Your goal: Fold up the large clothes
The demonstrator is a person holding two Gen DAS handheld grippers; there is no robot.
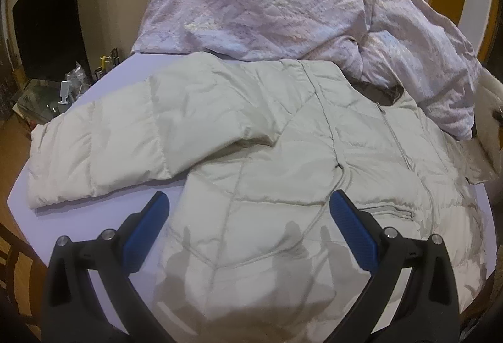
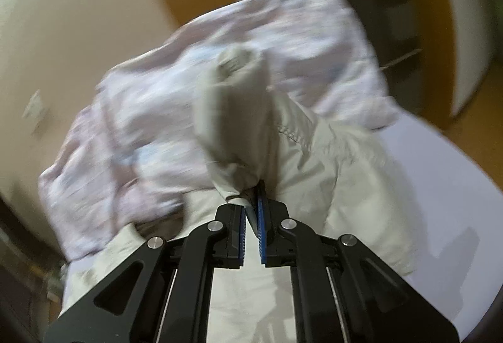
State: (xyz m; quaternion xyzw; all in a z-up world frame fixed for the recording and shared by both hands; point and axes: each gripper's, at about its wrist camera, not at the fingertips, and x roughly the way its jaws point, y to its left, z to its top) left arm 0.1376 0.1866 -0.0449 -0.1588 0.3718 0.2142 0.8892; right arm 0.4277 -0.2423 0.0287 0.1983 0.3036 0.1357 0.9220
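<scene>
A cream puffer jacket [image 1: 251,160] lies spread on a pale lilac bed surface [image 1: 28,185], front up, zipper to the right, one sleeve [image 1: 103,148] stretched out to the left. My left gripper [image 1: 248,211] is open and empty, hovering over the jacket's lower body. In the right wrist view my right gripper [image 2: 251,201] is shut on a fold of the jacket's other sleeve [image 2: 232,110] and holds it lifted, cuff end up; this view is blurred by motion.
A rumpled pink-and-lilac quilt [image 1: 283,6] is heaped at the back of the bed, touching the jacket's collar; it also shows in the right wrist view [image 2: 157,110]. A dark screen [image 1: 47,19] and small clutter [image 1: 72,85] stand at the left. Wooden floor [image 2: 471,135] lies beyond the bed edge.
</scene>
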